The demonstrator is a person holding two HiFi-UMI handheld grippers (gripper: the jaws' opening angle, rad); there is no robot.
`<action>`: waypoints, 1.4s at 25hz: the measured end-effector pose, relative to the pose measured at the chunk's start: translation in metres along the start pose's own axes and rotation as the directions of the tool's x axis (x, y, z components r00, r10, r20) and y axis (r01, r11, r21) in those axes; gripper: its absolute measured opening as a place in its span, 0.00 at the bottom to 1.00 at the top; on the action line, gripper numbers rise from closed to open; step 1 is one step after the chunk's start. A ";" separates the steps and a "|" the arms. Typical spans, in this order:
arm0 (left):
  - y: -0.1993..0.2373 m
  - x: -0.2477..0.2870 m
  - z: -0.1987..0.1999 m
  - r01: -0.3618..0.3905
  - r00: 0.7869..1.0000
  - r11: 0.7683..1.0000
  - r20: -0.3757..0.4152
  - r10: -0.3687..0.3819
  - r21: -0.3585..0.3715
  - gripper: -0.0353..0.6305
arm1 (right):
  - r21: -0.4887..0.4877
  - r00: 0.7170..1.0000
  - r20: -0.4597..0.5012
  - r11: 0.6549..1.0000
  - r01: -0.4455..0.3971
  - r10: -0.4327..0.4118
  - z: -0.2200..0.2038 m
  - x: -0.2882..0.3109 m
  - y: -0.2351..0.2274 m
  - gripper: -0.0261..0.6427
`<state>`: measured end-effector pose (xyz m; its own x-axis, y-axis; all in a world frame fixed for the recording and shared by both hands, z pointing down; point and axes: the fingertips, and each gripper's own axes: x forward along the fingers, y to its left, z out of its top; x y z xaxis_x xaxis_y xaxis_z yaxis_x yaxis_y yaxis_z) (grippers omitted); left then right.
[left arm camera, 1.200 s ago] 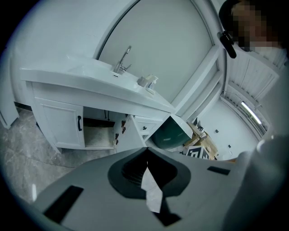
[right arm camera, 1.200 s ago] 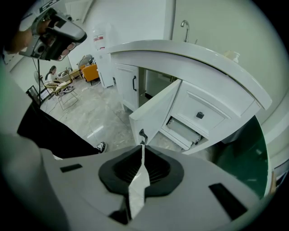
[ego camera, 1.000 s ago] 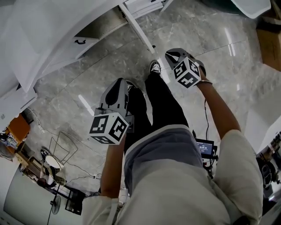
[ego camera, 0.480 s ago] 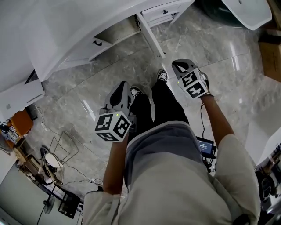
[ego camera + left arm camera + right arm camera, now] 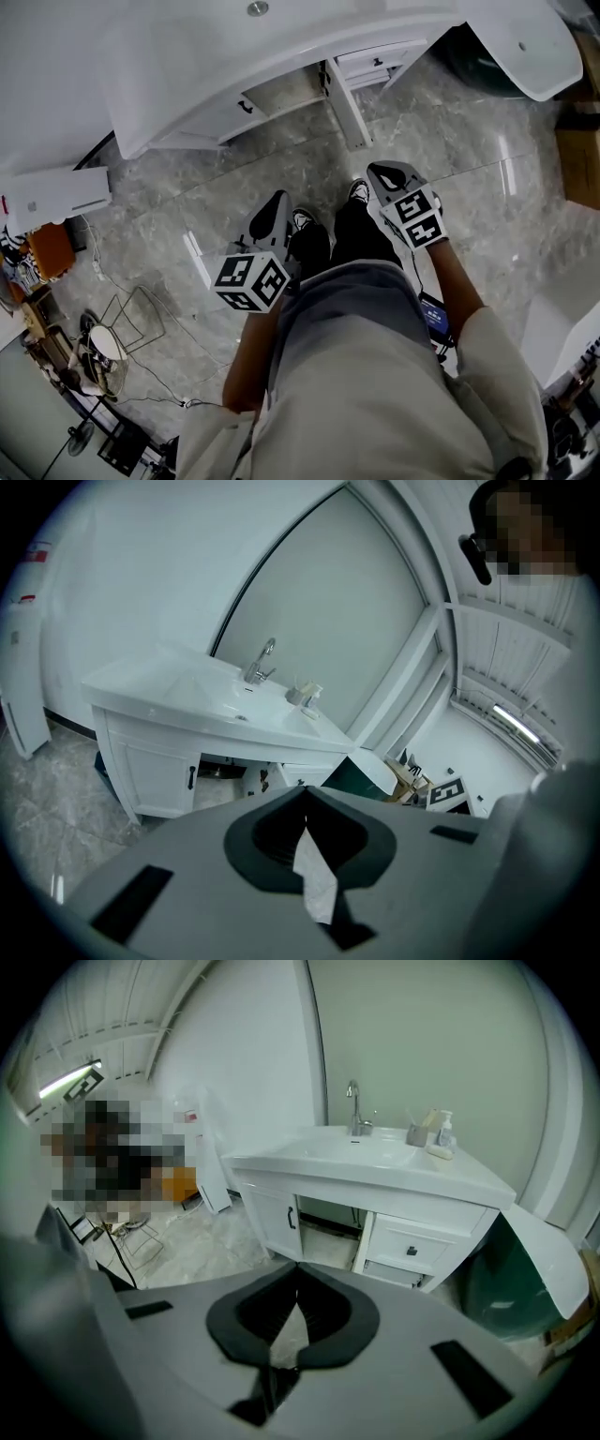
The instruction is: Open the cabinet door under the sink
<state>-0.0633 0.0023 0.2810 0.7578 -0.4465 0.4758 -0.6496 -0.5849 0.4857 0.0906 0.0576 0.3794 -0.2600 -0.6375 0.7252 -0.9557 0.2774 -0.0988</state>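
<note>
The left grey plastic gripper (image 5: 275, 202) and right grey plastic gripper (image 5: 382, 172) point forward and down, empty, jaws together; the right's just closed.

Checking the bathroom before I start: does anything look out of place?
A large white panel sits tilted over a dark green object right of the white sink cabinet; its middle bay stands open.

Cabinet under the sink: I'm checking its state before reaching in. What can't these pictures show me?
Cabinet interior: dark and small in both gripper views.
Cabinet front, head view: seen steeply from above, partly under the countertop.
Drawers, left gripper view: partly behind the left gripper.
</note>
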 end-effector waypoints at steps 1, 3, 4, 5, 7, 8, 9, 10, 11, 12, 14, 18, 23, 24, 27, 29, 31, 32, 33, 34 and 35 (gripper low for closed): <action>0.000 -0.004 0.002 0.004 1.000 1.000 0.003 -0.004 0.004 0.05 | -0.003 1.000 0.023 1.000 0.004 -0.004 0.008 -0.004 0.005 0.06; -0.003 -0.012 0.007 0.018 1.000 1.000 0.012 -0.018 0.015 0.05 | -0.006 0.997 0.078 1.000 0.012 -0.012 0.025 -0.014 0.015 0.06; -0.004 -0.016 0.010 0.024 1.000 0.999 0.018 -0.025 0.027 0.05 | -0.008 0.995 0.102 1.000 0.016 -0.015 0.033 -0.019 0.020 0.06; -0.005 -0.020 0.013 0.027 0.999 0.999 0.024 -0.028 0.043 0.05 | -0.012 0.992 0.123 1.000 0.021 -0.019 0.041 -0.024 0.025 0.06; -0.005 -0.028 0.017 0.023 0.999 0.997 0.038 -0.026 0.073 0.05 | -0.020 0.987 0.159 0.999 0.033 -0.029 0.055 -0.034 0.034 0.06; -0.004 -0.033 0.020 0.020 0.999 0.997 0.048 -0.023 0.080 0.05 | -0.020 0.984 0.176 0.999 0.036 -0.032 0.061 -0.039 0.039 0.06; -0.003 -0.037 0.024 0.017 0.998 0.997 0.061 -0.022 0.081 0.05 | -0.014 0.981 0.192 0.999 0.035 -0.032 0.068 -0.044 0.043 0.06; -0.001 -0.042 0.029 0.014 0.997 0.997 0.074 -0.020 0.080 0.05 | -0.003 0.978 0.206 1.000 0.031 -0.030 0.074 -0.048 0.047 0.06; 0.001 -0.046 0.034 0.011 0.996 0.997 0.088 -0.018 0.080 0.05 | 0.012 0.976 0.218 1.000 0.026 -0.028 0.080 -0.052 0.051 0.06; 0.004 -0.051 0.039 0.006 0.995 0.997 0.103 -0.015 0.082 0.05 | 0.029 0.973 0.229 0.999 0.022 -0.028 0.086 -0.056 0.054 0.06; 0.010 -0.061 0.049 -0.008 0.991 0.996 0.133 -0.004 0.090 0.05 | 0.060 0.967 0.251 0.998 0.017 -0.032 0.095 -0.063 0.059 0.06; 0.021 -0.082 0.065 -0.043 0.981 0.995 0.190 0.025 0.090 0.05 | 0.098 0.959 0.280 0.995 0.025 -0.052 0.109 -0.075 0.063 0.06; 0.033 -0.104 0.076 -0.076 0.972 0.994 0.228 0.057 0.074 0.05 | 0.125 0.950 0.309 0.992 0.014 -0.052 0.127 -0.088 0.072 0.06; 0.034 -0.107 0.078 -0.078 0.971 0.994 0.232 0.059 0.071 0.05 | 0.124 0.947 0.316 0.992 0.012 -0.051 0.130 -0.091 0.075 0.06; 0.041 -0.116 0.082 -0.092 0.967 0.994 0.243 0.077 0.053 0.05 | 0.119 0.941 0.335 0.993 0.020 -0.059 0.139 -0.099 0.082 0.06; 0.046 -0.123 0.087 -0.097 0.963 0.995 0.253 0.087 0.031 0.05 | 0.119 0.935 0.349 0.993 0.021 -0.062 0.146 -0.105 0.086 0.06; 0.050 -0.129 0.093 -0.102 0.960 0.995 0.265 0.093 0.022 0.05 | 0.121 0.929 0.364 0.993 0.016 -0.059 0.152 -0.110 0.090 0.06; 0.052 -0.132 0.095 -0.105 0.959 0.994 0.268 0.096 0.021 0.05 | 0.122 0.927 0.371 0.993 0.011 -0.056 0.155 -0.112 0.093 0.06; 0.053 -0.135 0.095 -0.104 0.958 0.994 0.271 0.096 0.016 0.05 | 0.123 0.925 0.376 0.992 0.005 -0.051 0.156 -0.115 0.096 0.06; 0.052 -0.137 0.095 -0.095 0.958 0.995 0.272 0.091 0.002 0.05 | 0.126 0.924 0.379 0.992 -0.002 -0.047 0.157 -0.118 0.098 0.06; 0.050 -0.140 0.094 -0.080 0.959 0.997 0.273 0.082 -0.017 0.05 | 0.128 0.923 0.381 0.992 -0.005 -0.044 0.158 -0.121 0.100 0.06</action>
<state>-0.1961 -0.0287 0.1698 0.6899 -0.6607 0.2957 -0.7093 -0.5354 0.4586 0.0050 0.0491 0.1743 -0.2503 -0.8750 0.4144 -0.9641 0.1862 -0.1893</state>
